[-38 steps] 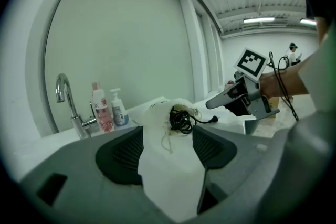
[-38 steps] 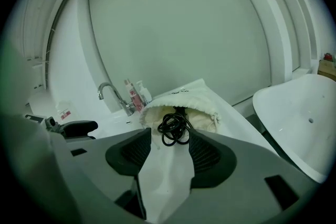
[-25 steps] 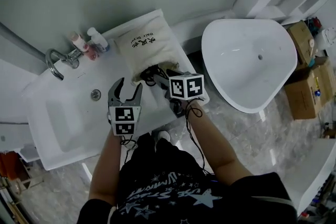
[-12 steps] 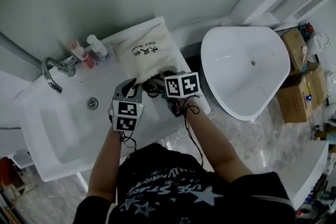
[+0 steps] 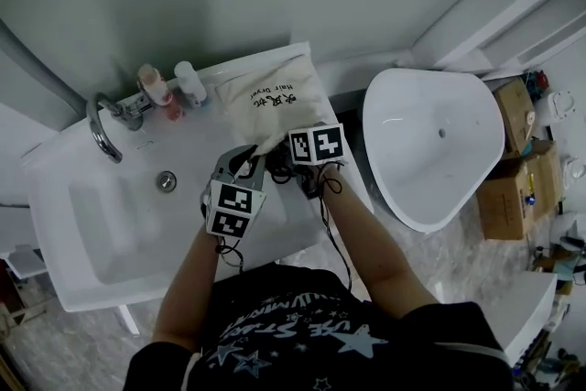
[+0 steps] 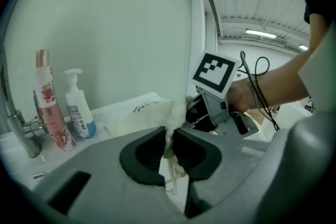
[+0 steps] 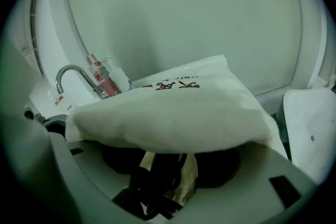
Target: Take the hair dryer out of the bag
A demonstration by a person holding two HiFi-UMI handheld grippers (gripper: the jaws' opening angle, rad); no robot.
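Note:
A cream cloth bag (image 5: 275,96) with dark print lies on the white counter behind the sink. My left gripper (image 5: 245,158) is at the left side of the bag's mouth. Its jaws are closing, and in the left gripper view the pads of the left gripper (image 6: 169,147) pinch the bag's cloth edge (image 6: 176,113). My right gripper (image 5: 284,158) stands open at the mouth. In the right gripper view the bag (image 7: 173,113) arches over the right gripper (image 7: 163,168), and the hair dryer's black cord (image 7: 152,181) lies between the wide jaws. The dryer's body is hidden in shadow.
A sink basin (image 5: 101,224) with a chrome faucet (image 5: 103,128) lies left of the bag. A pink bottle (image 5: 156,92) and a white pump bottle (image 5: 190,84) stand by the wall. A white bathtub (image 5: 430,142) and cardboard boxes (image 5: 513,160) are to the right.
My left gripper moved forward to the bag's mouth and went from wide open to closed on the cloth edge. My right gripper pushed further into the mouth.

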